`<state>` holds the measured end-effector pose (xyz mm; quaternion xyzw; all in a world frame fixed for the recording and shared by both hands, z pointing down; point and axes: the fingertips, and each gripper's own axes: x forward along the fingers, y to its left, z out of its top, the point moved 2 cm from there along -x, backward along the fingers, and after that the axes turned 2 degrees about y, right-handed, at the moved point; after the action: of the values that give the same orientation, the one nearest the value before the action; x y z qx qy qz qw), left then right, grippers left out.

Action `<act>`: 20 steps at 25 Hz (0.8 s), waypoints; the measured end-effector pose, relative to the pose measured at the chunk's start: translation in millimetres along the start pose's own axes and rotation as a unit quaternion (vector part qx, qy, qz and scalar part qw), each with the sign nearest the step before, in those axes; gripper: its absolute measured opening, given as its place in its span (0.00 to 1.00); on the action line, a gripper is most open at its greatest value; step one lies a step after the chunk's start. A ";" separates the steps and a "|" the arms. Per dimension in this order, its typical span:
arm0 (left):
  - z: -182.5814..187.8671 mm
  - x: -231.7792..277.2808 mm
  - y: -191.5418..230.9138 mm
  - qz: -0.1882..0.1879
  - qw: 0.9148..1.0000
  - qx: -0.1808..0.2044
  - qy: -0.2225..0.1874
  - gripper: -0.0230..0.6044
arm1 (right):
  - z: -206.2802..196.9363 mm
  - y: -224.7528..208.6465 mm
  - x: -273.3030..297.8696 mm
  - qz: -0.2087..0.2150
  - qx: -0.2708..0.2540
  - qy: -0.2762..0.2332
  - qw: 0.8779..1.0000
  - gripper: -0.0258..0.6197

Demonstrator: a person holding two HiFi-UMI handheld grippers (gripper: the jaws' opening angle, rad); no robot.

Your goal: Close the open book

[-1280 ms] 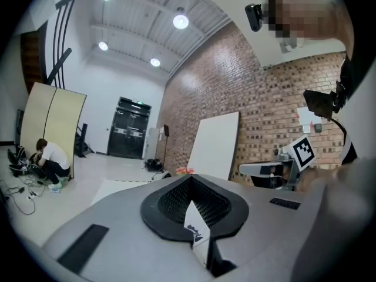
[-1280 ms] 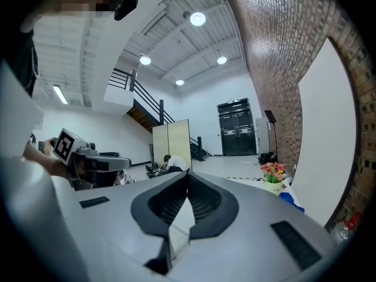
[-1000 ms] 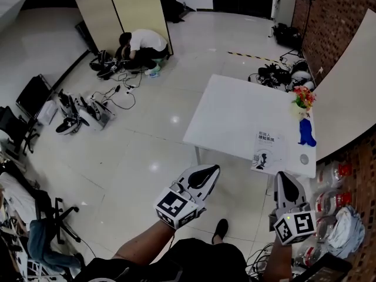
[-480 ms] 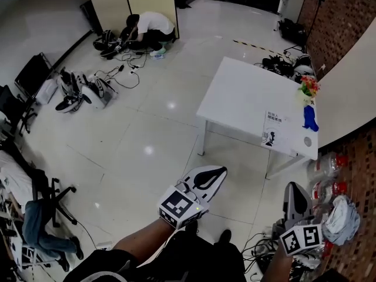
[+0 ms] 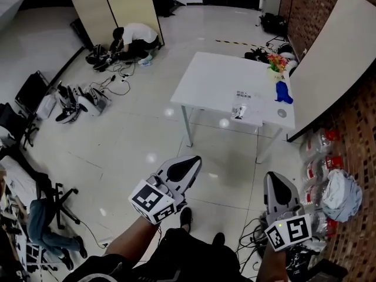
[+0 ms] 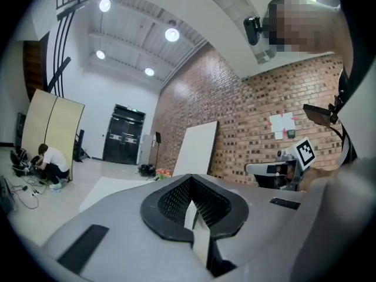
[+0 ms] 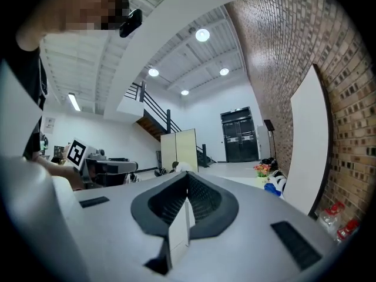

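A white book [image 5: 241, 107] with dark print lies flat near the front edge of the white table [image 5: 214, 81]; it is too small here to tell whether it is open. Both grippers hang over the floor, well short of the table and pointing level. In the head view my left gripper [image 5: 191, 161] is at lower middle and my right gripper [image 5: 272, 178] at lower right. The left gripper [image 6: 192, 215] has its pads pressed together with nothing between them. The right gripper [image 7: 182, 213] is shut and empty too.
Flowers [image 5: 276, 61], a blue object [image 5: 283, 92] and a small grey disc [image 5: 282, 113] sit on the table's right end. A white board [image 5: 329, 51] leans on the brick wall. Bottles [image 5: 320, 143], cables, chairs [image 5: 29, 96] and a crouching person [image 5: 132, 37] are around the floor.
The table and book now lie farther away and higher in the head view. Both grippers have drawn back from the table together, still shut.
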<state>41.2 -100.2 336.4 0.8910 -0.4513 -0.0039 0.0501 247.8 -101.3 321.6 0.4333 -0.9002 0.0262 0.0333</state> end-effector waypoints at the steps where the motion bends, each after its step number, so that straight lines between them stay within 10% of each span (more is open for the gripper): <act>1: -1.9 -2.3 -13.5 0.008 1.000 0.002 0.003 0.03 | -3.5 -3.1 -14.4 0.006 0.001 -0.001 1.000 0.04; 20: -14.4 -197.0 -108.5 -0.019 1.000 0.001 -0.001 0.03 | -8.5 148.5 -134.6 -0.019 0.016 -0.014 1.000 0.04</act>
<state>12.3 123.3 333.2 0.8996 -0.4340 -0.0054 0.0485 215.8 96.6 316.2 0.4514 -0.8916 0.0335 0.0140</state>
